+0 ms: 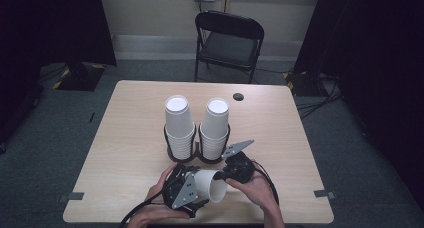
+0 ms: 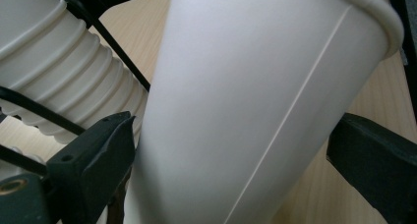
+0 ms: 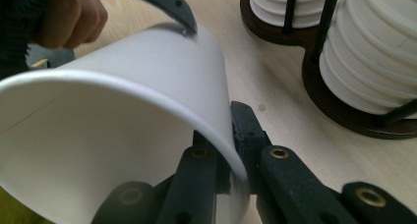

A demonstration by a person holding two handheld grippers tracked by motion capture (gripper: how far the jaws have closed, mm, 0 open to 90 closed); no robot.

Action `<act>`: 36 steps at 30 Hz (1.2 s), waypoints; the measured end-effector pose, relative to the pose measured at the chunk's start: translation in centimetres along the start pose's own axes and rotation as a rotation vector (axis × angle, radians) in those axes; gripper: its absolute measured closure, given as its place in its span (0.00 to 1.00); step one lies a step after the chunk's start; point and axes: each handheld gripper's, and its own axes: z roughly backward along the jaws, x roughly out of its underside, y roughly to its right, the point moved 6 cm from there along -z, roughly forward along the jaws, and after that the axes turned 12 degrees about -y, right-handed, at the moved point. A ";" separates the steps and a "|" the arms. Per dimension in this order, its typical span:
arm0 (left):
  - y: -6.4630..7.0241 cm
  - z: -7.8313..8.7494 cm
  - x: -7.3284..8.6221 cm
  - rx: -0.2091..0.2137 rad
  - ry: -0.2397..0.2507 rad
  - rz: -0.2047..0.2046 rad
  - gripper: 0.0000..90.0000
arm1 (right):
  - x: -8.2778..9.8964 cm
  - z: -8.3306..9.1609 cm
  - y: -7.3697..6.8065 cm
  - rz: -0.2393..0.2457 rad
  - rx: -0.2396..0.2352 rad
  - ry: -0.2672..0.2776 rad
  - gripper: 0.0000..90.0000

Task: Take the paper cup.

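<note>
Left gripper (image 1: 192,188) jaws spread wide; right gripper (image 1: 223,175) jaws pinched together.

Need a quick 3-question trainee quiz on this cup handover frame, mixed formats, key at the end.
1. True or false: the right gripper has its jaws pinched on the rim of the loose white paper cup.
2. How many stacks of white paper cups stand in the dark wire holder?
3. The left gripper has its jaws: A) clamped on the cup's wall, B) standing open either side of the cup, C) clamped on the holder.

Key: 1 true; 2 two; 3 B.
</note>
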 end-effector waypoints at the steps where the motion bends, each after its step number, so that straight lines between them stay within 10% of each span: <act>1: 0.0 0.0 0.0 0.000 0.000 0.000 0.05 | 0.0 0.0 0.0 0.000 0.000 0.000 0.98; 28: 0.1 -0.9 -2.4 -0.027 0.056 0.047 0.10 | -0.9 -1.0 -0.4 -0.129 -0.078 0.006 0.98; 36: -0.6 -0.5 -2.3 -0.025 0.120 0.139 0.10 | -1.0 -0.8 -0.7 -0.129 -0.051 0.029 0.89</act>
